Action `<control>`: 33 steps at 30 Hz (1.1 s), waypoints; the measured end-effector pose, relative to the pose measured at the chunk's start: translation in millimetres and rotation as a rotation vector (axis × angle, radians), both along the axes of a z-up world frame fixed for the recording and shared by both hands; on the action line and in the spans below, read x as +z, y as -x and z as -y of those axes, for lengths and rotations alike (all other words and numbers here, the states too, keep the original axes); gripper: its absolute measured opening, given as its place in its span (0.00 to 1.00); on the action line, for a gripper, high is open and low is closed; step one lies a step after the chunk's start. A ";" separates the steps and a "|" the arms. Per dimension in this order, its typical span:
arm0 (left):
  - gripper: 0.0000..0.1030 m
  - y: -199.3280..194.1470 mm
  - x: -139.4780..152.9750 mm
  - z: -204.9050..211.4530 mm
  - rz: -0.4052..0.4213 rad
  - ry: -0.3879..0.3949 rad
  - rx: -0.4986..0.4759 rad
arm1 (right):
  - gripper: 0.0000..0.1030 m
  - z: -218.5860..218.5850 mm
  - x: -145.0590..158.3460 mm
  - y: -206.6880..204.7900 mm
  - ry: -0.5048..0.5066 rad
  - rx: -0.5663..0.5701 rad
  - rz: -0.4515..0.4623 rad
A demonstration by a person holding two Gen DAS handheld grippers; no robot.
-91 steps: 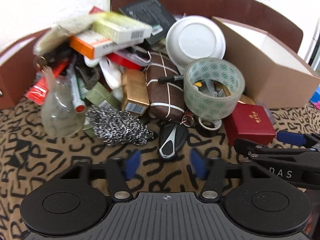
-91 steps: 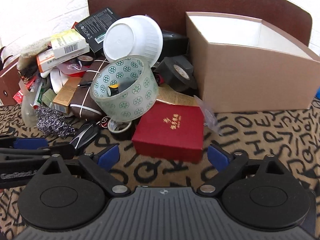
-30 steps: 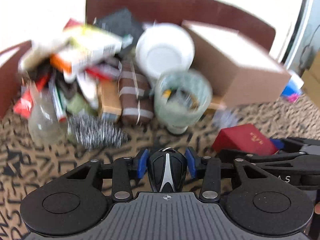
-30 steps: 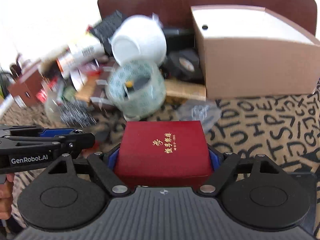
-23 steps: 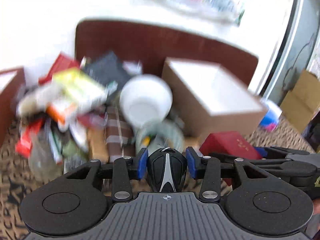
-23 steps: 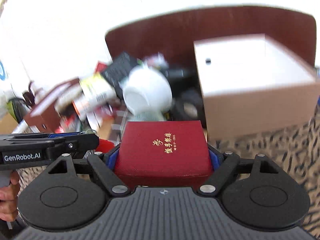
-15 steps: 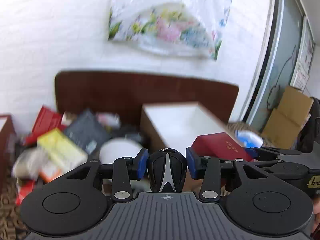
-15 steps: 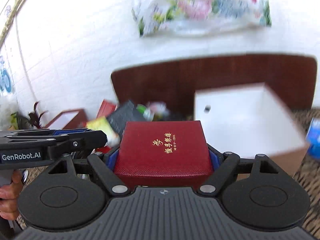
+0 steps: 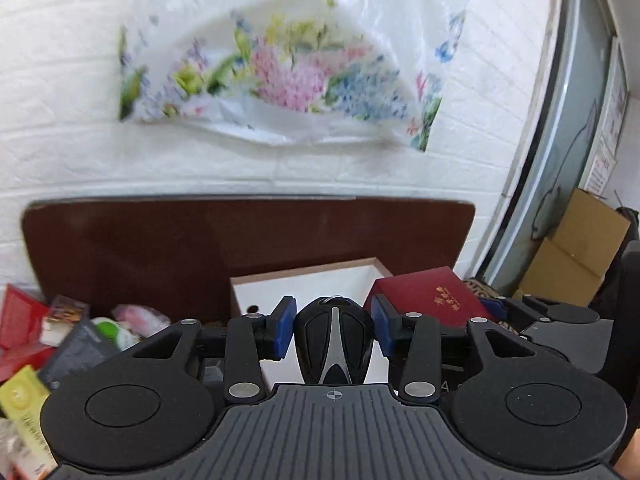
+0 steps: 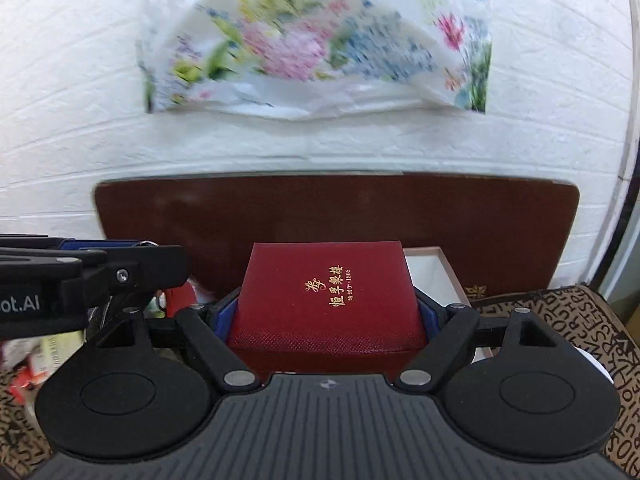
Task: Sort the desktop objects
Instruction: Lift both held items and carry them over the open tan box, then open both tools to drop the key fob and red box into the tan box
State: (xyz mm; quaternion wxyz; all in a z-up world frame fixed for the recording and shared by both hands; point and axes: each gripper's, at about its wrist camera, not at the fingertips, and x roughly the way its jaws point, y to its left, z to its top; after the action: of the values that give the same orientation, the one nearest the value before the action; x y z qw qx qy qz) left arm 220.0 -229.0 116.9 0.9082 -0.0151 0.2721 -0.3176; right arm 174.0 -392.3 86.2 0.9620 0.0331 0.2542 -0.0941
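Note:
My left gripper [image 9: 333, 330] is shut on a black car key fob [image 9: 334, 344] with a silver stripe, held up in the air in front of the open cardboard box [image 9: 280, 288]. My right gripper [image 10: 325, 312] is shut on a dark red gift box [image 10: 326, 296] with gold lettering, also raised. The red box shows in the left wrist view [image 9: 428, 292] just right of the key fob, above the cardboard box. The cardboard box's white inside [image 10: 430, 276] peeks out behind the red box in the right wrist view.
A pile of small boxes and packets [image 9: 44, 344] lies at lower left. A brown backboard [image 9: 160, 240] stands behind the table, against a white brick wall with a floral plastic bag [image 9: 280, 80]. The letter-patterned cloth [image 10: 560, 320] shows at right. The left gripper's body [image 10: 80, 280] crosses the right wrist view.
Both grippers closed on their objects on the cloth, then lifted them high. Both views have tilted up from the pile towards the wall, and the cardboard box has come closer.

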 end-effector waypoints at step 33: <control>0.85 -155.1 -136.6 71.8 -0.177 -0.073 0.053 | 0.93 55.2 -160.7 -159.8 0.035 0.004 -0.342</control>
State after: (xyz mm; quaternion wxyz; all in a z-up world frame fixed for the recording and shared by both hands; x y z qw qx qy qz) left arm 375.1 -300.8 -19.7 0.8885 -0.0172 0.3624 -0.2809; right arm 333.8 -447.5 -74.6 0.9053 -0.0008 0.4127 -0.1008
